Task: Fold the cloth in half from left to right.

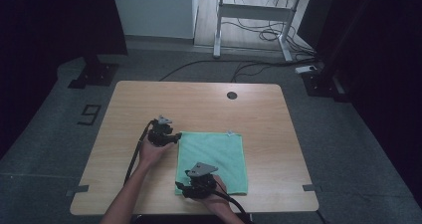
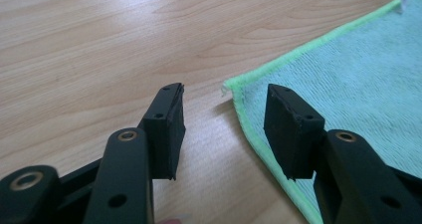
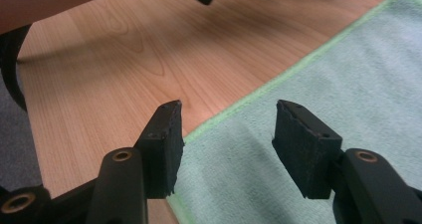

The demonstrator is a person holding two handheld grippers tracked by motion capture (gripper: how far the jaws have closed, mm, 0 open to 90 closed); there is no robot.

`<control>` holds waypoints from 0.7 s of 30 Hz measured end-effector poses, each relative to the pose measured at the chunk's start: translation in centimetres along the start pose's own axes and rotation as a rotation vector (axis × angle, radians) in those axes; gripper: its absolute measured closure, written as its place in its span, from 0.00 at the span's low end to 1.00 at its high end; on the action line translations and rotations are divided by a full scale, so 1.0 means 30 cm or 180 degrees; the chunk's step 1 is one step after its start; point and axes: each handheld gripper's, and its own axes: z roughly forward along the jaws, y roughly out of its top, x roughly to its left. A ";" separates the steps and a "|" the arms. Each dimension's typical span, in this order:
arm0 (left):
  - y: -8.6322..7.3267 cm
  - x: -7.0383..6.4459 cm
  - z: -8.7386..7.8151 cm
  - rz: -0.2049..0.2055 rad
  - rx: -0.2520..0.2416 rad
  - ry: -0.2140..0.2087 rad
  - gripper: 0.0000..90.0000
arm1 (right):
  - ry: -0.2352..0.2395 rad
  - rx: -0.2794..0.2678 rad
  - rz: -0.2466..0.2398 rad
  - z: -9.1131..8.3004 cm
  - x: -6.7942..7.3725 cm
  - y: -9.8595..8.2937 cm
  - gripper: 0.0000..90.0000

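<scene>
Looking down from the high view: lay flat on the wooden table (image 1: pixel 149 104), a green cloth (image 1: pixel 219 154), roughly square, spread out toward the near edge, small white tag at its far right corner. Sat just off the cloth's far left corner, the left gripper (image 1: pixel 175 138), held in the left hand (image 1: pixel 151 153), jaws pointing at that corner. Hovered over the cloth's near left corner, the right gripper (image 1: pixel 180 187), gripped by the right hand (image 1: pixel 215 196), a grey plate on top.

Seen through the left gripper view: stood apart and empty, the left gripper (image 2: pixel 224 129), jaws released; one jaw over bare wood, the other over the cloth (image 2: pixel 358 79). Pointed between the jaws, the cloth's corner, hemmed in brighter green stitching, terry weave pale mint.

Seen through the right gripper view: spread wide and holding nothing, the right gripper (image 3: pixel 226 144); one jaw at the cloth's (image 3: pixel 348 84) hemmed edge, the other above the fabric, which lay smooth, unwrinkled
</scene>
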 end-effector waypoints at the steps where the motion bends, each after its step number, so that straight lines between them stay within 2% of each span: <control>1: 0.003 0.000 0.008 -0.0001 0.0004 -0.0007 0.57 | 0.0003 0.0006 -0.0010 0.002 0.001 -0.001 0.50; 9: 0.027 -0.015 0.073 0.0017 0.0082 -0.0039 0.58 | 0.0061 0.0050 -0.0045 0.018 0.016 -0.011 0.51; 17: 0.031 -0.025 0.087 0.0021 0.0113 -0.0019 0.68 | 0.0081 0.0024 -0.0013 -0.005 0.023 -0.017 0.51; 21: 0.029 -0.028 0.086 0.0008 0.0127 -0.0031 0.72 | 0.0095 0.0030 -0.0049 -0.001 0.035 -0.020 0.51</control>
